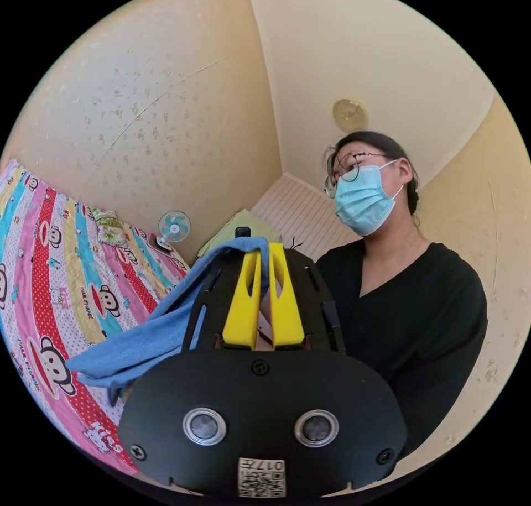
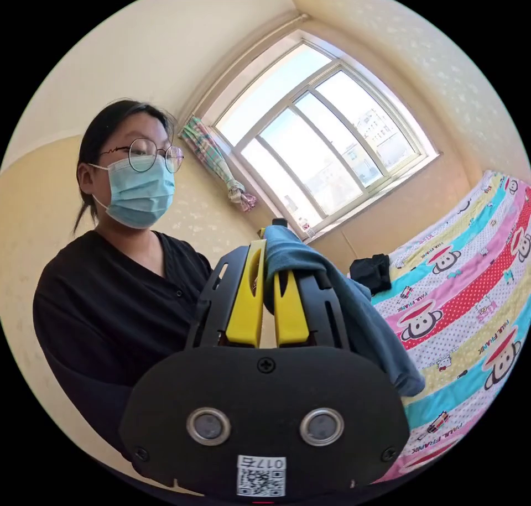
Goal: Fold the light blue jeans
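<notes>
Between both grippers' closed jaws, jeans

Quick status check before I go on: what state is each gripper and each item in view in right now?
Left gripper: yellow fingers shut on the jeans.
Right gripper: yellow fingers shut on the jeans.
Light blue denim jeans: lifted, draping from both grippers down toward the bed.
Bed with striped cartoon-monkey sheet: sheet spread flat.
Small black cloth bundle: crumpled on the bed near the wall.
Small white desk fan: upright; running or not, cannot tell.
</notes>
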Demonstrator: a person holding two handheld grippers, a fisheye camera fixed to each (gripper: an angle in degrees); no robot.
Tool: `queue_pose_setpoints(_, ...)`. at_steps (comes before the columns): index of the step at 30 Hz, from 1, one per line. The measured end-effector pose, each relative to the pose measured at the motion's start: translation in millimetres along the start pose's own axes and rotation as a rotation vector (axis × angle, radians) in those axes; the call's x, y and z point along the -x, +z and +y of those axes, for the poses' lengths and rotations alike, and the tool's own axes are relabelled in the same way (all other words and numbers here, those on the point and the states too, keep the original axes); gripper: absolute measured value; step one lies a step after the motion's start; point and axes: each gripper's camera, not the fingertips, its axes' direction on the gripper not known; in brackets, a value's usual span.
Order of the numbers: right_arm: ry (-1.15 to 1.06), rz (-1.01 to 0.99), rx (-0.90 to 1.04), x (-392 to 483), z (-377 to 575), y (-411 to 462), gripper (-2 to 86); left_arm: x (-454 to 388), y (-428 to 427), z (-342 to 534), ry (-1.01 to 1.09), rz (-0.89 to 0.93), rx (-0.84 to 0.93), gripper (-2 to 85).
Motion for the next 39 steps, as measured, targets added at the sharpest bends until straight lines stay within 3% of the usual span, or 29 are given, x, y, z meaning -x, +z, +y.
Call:
queue_pose_setpoints(4, 0.05, 0.079, -0.004, 4, -28, -1, -0.4, 3, 13, -20, -0.071, -0.16, -0.035, -0.5)
queue_pose_setpoints(10, 0.354, 0.153, 0.021, -99, -22, 1, -0.5, 104, 29, 5, -0.369, -0.198, -0.078, -0.6)
queue_pose_setpoints(17, 0.518, 0.277, 0.043, -192, -11, 14, -0.5, 177, 53, 46, -0.503, -0.308, -0.043, -0.6)
queue_pose_setpoints(21, 0.5, 0.389, 0.114, -200, 23, 33, -0.3, 207, 73, 106, -0.596, -0.384, 0.05, 0.0)
queue_pose_setpoints(24, 0.612, 0.42, 0.151, -217, 89, 43, 0.3, 230, 91, 181, -0.733, -0.429, 0.122, 1.3)
queue_pose_setpoints(28, 0.955, 0.558, 0.289, -250, 214, 60, 4.4, 273, 118, 312, -1.084, -0.41, 0.284, 9.9)
queue_pose_setpoints(31, 1.187, 0.641, 0.466, -257, 279, 75, 9.4, 279, 110, 378, -1.295, -0.397, 0.27, 13.3)
queue_pose_setpoints(34, 1.199, 0.639, 0.458, -255, 289, 78, 11.1, 268, 83, 388, -1.326, -0.427, 0.119, 13.5)
queue_pose_setpoints(39, 1.118, 0.659, 0.334, -291, 256, 71, 12.8, 288, 63, 351, -1.221, -0.485, 0.076, 16.0)
